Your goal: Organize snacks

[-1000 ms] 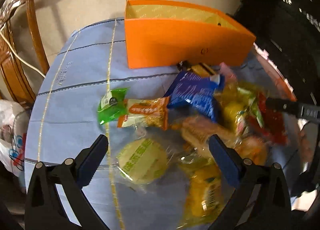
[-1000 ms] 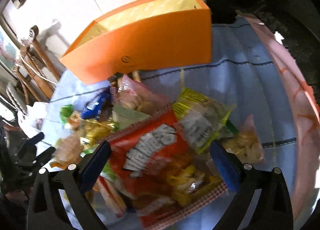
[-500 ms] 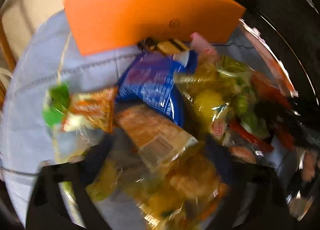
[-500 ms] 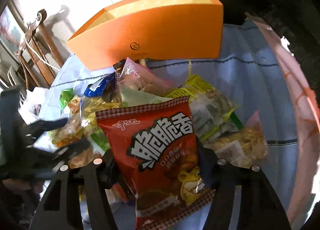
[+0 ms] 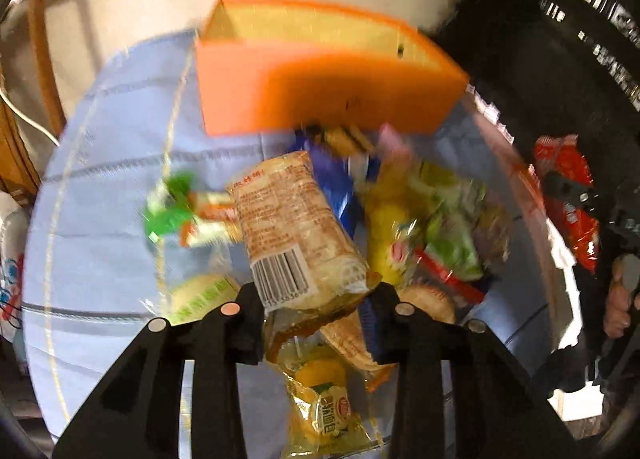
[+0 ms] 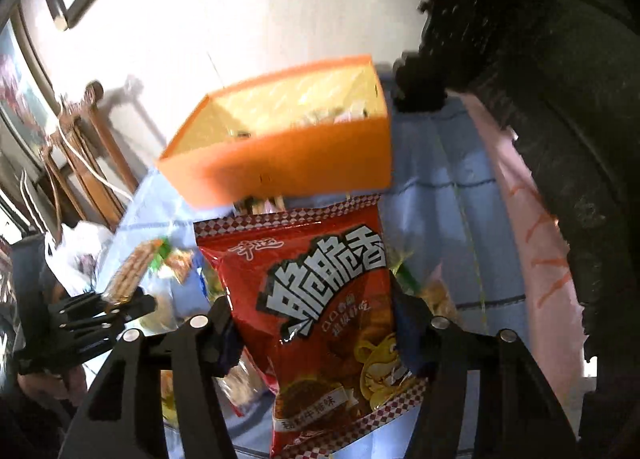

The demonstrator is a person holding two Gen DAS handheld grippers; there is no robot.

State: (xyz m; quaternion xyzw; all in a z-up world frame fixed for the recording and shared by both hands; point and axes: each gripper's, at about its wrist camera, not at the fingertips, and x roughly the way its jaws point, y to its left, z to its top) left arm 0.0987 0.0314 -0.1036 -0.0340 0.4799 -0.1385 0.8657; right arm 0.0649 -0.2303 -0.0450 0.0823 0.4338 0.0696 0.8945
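**Two packets up, box ahead**

Both packets have come up off the pile since a second ago. My left gripper [image 5: 316,333] has its jaws clamped on the near end of a clear-wrapped cake packet [image 5: 296,231], barcode facing me. My right gripper [image 6: 316,333] pinches the red chip bag [image 6: 332,319] by its sides, so it stands upright for dropping. Beyond both, the orange box [image 6: 288,155] waits open-topped at the far side of the bench [image 5: 100,187], some snacks already inside.
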